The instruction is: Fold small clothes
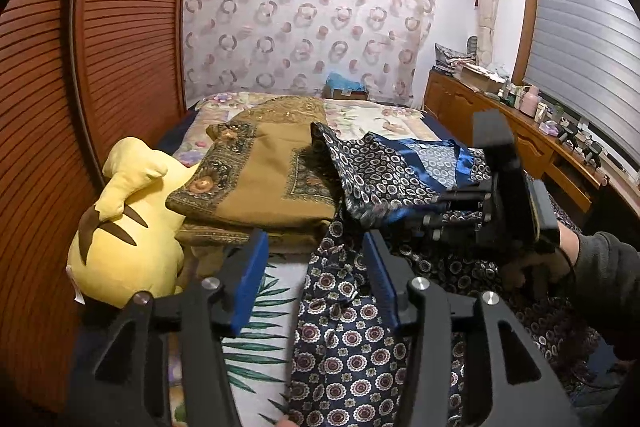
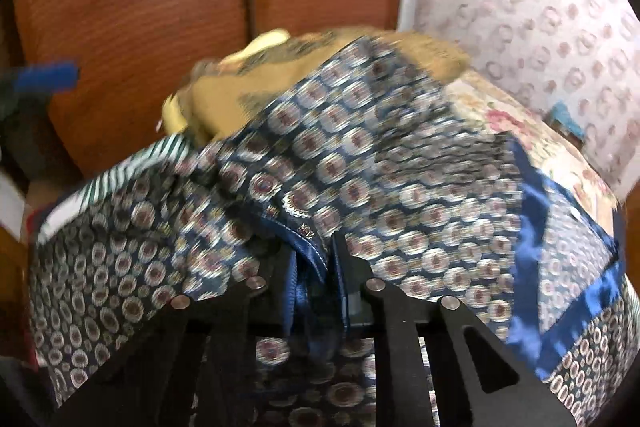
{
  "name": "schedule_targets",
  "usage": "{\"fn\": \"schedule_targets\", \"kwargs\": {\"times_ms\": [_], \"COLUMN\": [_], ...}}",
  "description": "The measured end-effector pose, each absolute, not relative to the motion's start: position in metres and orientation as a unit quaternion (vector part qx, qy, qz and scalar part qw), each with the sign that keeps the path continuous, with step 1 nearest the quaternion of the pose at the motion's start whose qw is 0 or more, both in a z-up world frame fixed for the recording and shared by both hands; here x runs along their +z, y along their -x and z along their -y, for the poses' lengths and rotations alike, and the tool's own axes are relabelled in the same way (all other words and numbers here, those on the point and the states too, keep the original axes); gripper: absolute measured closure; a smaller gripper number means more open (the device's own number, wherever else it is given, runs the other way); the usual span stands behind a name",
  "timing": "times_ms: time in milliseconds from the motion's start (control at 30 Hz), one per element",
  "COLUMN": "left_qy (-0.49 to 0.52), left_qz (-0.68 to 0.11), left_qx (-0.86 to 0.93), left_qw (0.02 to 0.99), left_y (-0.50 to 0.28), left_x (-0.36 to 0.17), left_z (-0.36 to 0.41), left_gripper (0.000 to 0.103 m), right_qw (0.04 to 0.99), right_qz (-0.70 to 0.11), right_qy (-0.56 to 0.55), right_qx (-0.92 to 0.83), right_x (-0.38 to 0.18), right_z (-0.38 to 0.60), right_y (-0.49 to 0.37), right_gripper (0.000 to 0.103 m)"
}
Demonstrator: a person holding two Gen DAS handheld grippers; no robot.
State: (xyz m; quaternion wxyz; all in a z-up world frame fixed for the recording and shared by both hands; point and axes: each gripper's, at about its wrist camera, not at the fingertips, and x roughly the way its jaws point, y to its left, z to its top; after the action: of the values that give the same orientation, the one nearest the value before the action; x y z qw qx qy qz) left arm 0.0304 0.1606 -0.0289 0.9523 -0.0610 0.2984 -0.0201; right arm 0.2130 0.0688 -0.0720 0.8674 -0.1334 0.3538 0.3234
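1. On the bed [image 1: 360,115], a navy scarf [image 1: 348,339] printed with small rings is seen spread across the cover, its far part lifted toward a folded brown cloth [image 1: 260,183] that is stacked beside a yellow plush toy [image 1: 120,239].
2. The right gripper [image 2: 320,267] is shown closed on a hemmed edge of the scarf — the blue border is pinched between its pads and raised off the bed.
3. The left gripper [image 1: 316,279] is held part-open above the near strip of the scarf; nothing is clamped, though cloth lies beneath and partly between the jaws.
4. With only one edge held, the thin, glossy fabric could be dragged out of line, and a skewed fold could be laid.
5. The pinch is narrow — a quick pull might let the hem slide free.
6. The lifted part could also be snagged on the brown cloth just behind it.
7. The right wrist view is smeared by motion, so the lie of the scarf's corners cannot be made out.
8. The near end of the scarf is cut off by the frame and hidden under the left gripper, and the right hand [image 1: 560,259] is only partly seen.
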Motion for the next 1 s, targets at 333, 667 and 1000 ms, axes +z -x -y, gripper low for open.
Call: {"fn": "schedule_targets", "kwargs": {"times_ms": [333,667,1000], "left_qy": [0.059,0.054,0.035], "left_qz": [-0.302,-0.313,-0.336], "left_qx": [-0.031,-0.05,-0.057], "left_qw": [0.951,0.947,0.939], "left_y": [-0.038,-0.073,-0.128], "left_x": [-0.032,-0.035,-0.042], "left_z": [-0.149,-0.137,-0.119], "left_gripper": [0.054,0.054,0.054], "right_qw": [0.901,0.912,0.9], "right_qz": [-0.37,-0.356,-0.405], "right_qy": [0.051,0.058,0.086], "right_qx": [0.221,0.196,0.135], "right_x": [-0.063,-0.04,-0.073], "right_z": [0.0,0.066,0.16], "right_y": [-0.245,-0.224,-0.2], "right_gripper": [0.09,0.043,0.043]}}
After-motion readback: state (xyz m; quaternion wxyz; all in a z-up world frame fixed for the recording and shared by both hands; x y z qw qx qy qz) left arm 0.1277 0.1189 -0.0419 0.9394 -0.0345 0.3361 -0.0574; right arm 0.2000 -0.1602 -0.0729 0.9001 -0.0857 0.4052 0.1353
